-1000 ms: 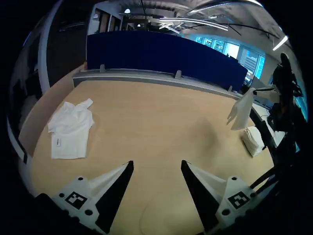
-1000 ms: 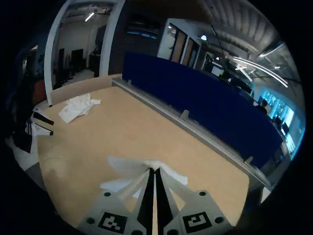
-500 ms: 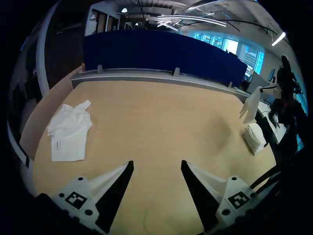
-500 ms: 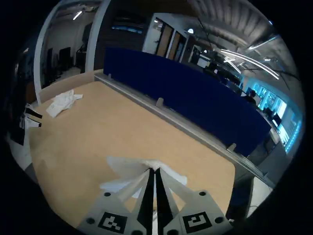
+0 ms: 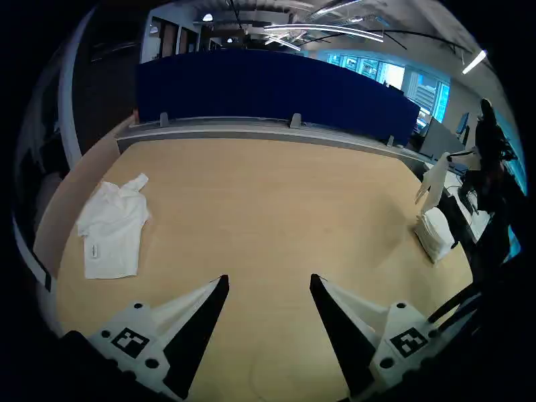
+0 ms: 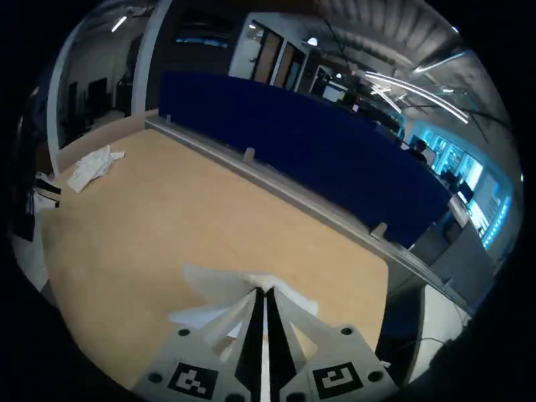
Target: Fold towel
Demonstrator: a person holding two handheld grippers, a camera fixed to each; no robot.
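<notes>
A white towel (image 6: 218, 289) hangs bunched from my right gripper (image 6: 263, 292), which is shut on it above the near part of the wooden table (image 6: 167, 221). In the left gripper view that same towel (image 5: 433, 185) dangles at the far right, over a stack of folded white towels (image 5: 433, 236) at the table's right end. My left gripper (image 5: 268, 279) stands open low over the table's front edge, nothing between its fingers. A crumpled white cloth (image 5: 112, 229) lies flat at the table's left side, also visible far off as the white cloth (image 6: 94, 165) in the right gripper view.
A blue partition (image 5: 268, 87) on a grey rail runs along the table's far edge. A dark stand and a person's outline (image 5: 492, 167) are beyond the right end. The left gripper's fingers (image 6: 41, 194) show at the table's far left edge.
The right gripper has carried the hanging towel farther toward the table's right end and lower, closer to the folded stack. The left gripper stays open, its view drifting slightly right.
</notes>
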